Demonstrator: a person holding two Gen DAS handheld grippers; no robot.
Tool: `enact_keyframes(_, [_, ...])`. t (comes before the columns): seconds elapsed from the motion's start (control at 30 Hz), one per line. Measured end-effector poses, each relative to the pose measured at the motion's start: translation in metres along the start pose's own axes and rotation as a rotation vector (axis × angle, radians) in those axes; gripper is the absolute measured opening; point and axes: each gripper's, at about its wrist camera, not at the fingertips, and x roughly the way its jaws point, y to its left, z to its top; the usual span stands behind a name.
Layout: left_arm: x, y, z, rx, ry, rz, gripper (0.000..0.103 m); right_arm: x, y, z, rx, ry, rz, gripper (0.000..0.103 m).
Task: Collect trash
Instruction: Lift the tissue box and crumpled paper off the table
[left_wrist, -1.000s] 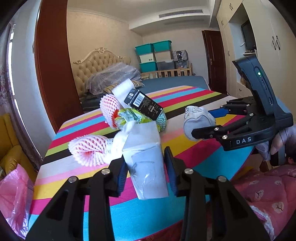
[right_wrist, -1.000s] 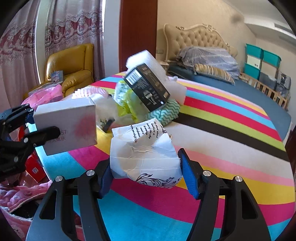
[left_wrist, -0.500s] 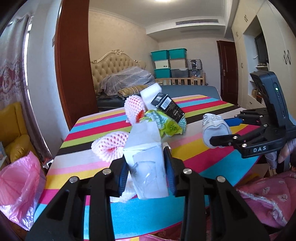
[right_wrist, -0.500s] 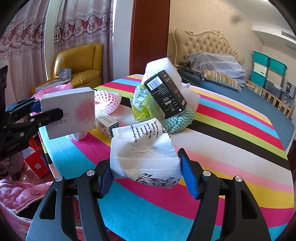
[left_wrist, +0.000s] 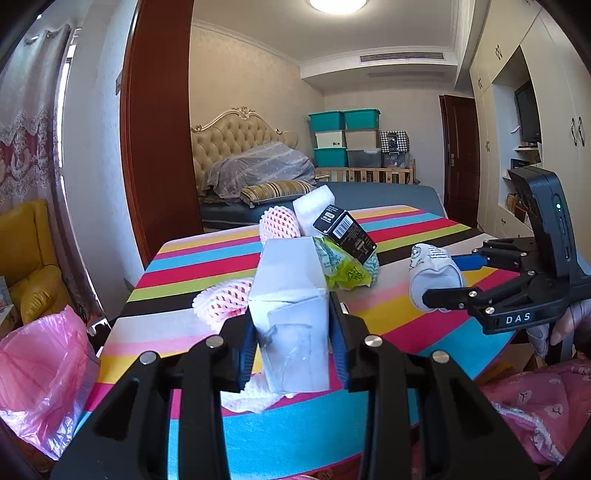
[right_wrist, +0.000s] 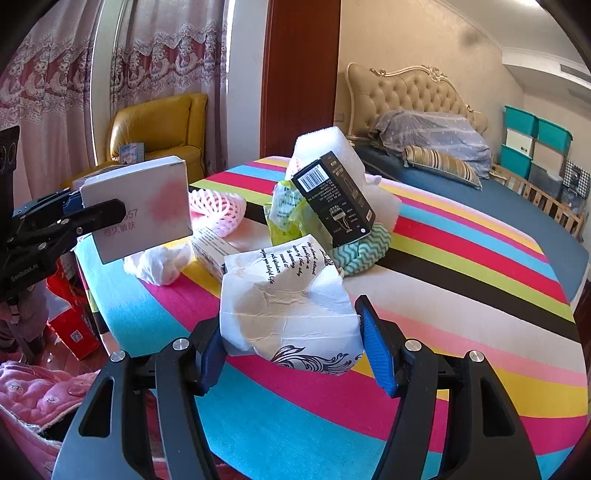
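My left gripper (left_wrist: 293, 345) is shut on a white carton box (left_wrist: 291, 314) and holds it above the striped table's near edge; the box also shows in the right wrist view (right_wrist: 140, 206). My right gripper (right_wrist: 291, 352) is shut on a crumpled white paper cup (right_wrist: 291, 306) with black script, held above the table; the cup also shows in the left wrist view (left_wrist: 434, 277). On the table (right_wrist: 461, 295) lie a black barcode box (right_wrist: 334, 199), a green wrapper (right_wrist: 286, 216), pink foam nets (right_wrist: 218, 212), white foam (right_wrist: 325, 147) and crumpled tissue (right_wrist: 159, 264).
A pink plastic bag (left_wrist: 40, 373) hangs open at the table's left side. A small carton (right_wrist: 212, 251) lies on the table. A yellow armchair (right_wrist: 162, 125), a bed (right_wrist: 480, 184) and red packaging (right_wrist: 72, 325) on the floor surround the table. A pink quilt (left_wrist: 535, 402) lies at the lower right.
My left gripper has lifted the white box and drawn back from the trash pile toward the table's edge. My right gripper has pulled back a little with the cup.
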Motion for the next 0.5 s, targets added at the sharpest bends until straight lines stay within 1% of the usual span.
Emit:
enact_keyframes(0.1, [-0.001,0.0,-0.001,0.007,0.0,0.01,0.034,0.0,0.003,0.001,-0.001,-0.003,0.008,0.061])
enact_keyframes(0.3, [-0.013,-0.002,0.001,0.024,-0.021,0.047,0.034,-0.001,0.02,0.011,-0.042,-0.021,0.041,0.061])
enact_keyframes(0.5, [-0.028,0.004,0.0,0.02,-0.027,0.108,0.034,0.0,0.042,0.025,-0.111,-0.043,0.074,0.061])
